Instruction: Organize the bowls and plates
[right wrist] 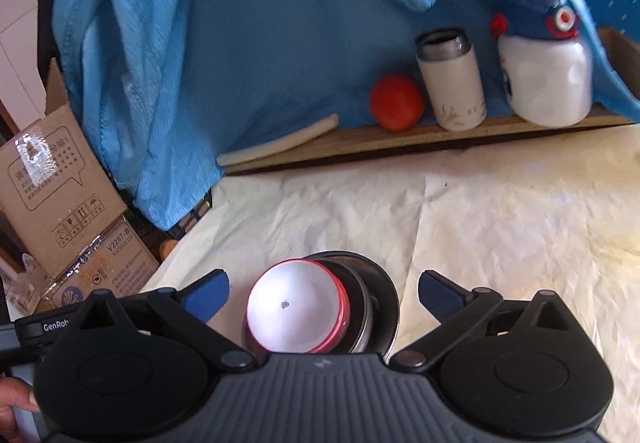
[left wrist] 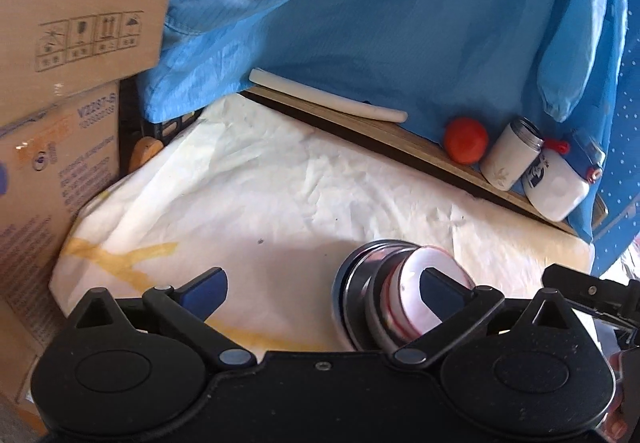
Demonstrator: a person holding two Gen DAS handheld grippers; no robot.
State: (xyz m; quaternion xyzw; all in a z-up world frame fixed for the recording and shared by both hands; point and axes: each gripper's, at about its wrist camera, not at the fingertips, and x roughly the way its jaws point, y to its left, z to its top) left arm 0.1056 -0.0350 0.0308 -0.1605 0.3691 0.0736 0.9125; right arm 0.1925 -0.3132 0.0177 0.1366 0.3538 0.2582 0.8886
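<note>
A stack of dishes sits on the white-covered table: a white bowl with a red rim [right wrist: 298,313] on top of steel bowls [right wrist: 366,311] and a dark plate [right wrist: 390,299]. My right gripper [right wrist: 324,293] is open above it, one finger on each side, touching nothing. In the left wrist view the same stack [left wrist: 396,299] lies under my left gripper's right fingertip [left wrist: 440,295]. My left gripper [left wrist: 322,291] is open and empty. The right gripper's edge [left wrist: 584,287] shows at its right.
A wooden ledge [right wrist: 360,141] at the back holds a red ball [right wrist: 396,102], a white steel cup [right wrist: 450,81], a white bottle with a blue cap [right wrist: 546,79] and a white stick [right wrist: 280,145]. A blue cloth [right wrist: 260,23] hangs behind. Cardboard boxes [left wrist: 60,123] stand at the left.
</note>
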